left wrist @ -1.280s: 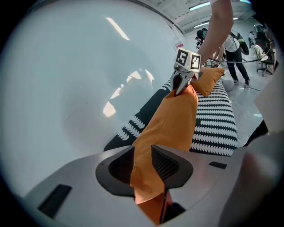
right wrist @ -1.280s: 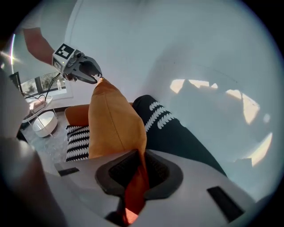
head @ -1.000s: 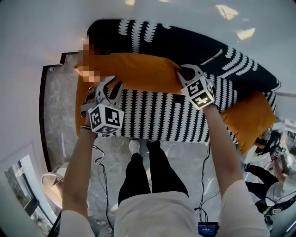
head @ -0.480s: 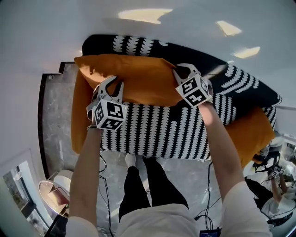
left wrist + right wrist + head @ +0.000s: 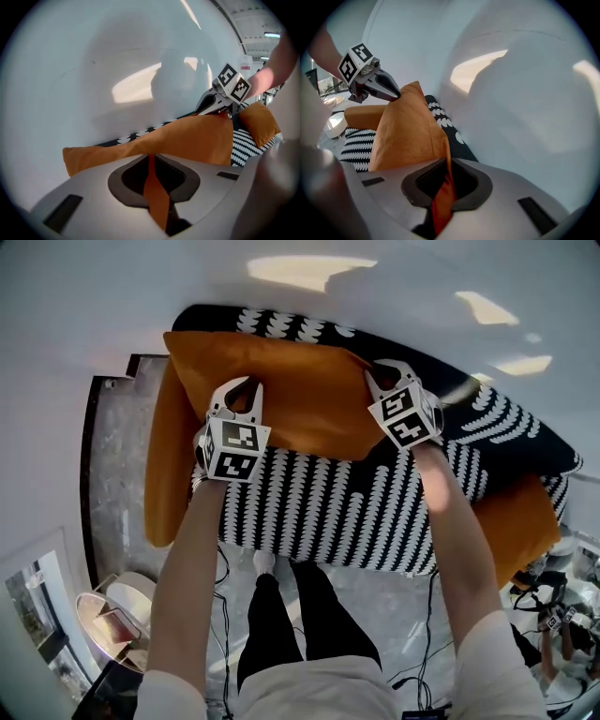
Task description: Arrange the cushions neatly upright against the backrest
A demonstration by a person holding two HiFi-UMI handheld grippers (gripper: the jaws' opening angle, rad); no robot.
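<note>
An orange cushion [image 5: 281, 395] stands tilted against the black-and-white backrest [image 5: 469, 381] of the sofa, held at both lower corners. My left gripper [image 5: 239, 385] is at its left part. In the left gripper view the jaws [image 5: 151, 159] are closing, with a fold of the cushion's fabric [image 5: 187, 140] pinched between them. My right gripper [image 5: 384, 373] grips the right corner. In the right gripper view it [image 5: 445, 171] is shut on the cushion's orange edge [image 5: 408, 136]. Each gripper also shows in the other's view: the right gripper [image 5: 220, 101] and the left gripper [image 5: 386, 89].
A second orange cushion [image 5: 520, 521] lies at the sofa's right end. Another orange one [image 5: 167, 474] hangs along the left end. The striped seat [image 5: 337, 502] is in front of me and a white wall is behind. A small round table [image 5: 112, 615] stands on the marble floor [image 5: 117, 456].
The cushion has been lifted and pushed back against the backrest. My left gripper moved up from beside the cushion and closed on its edge. The right gripper kept its hold.
</note>
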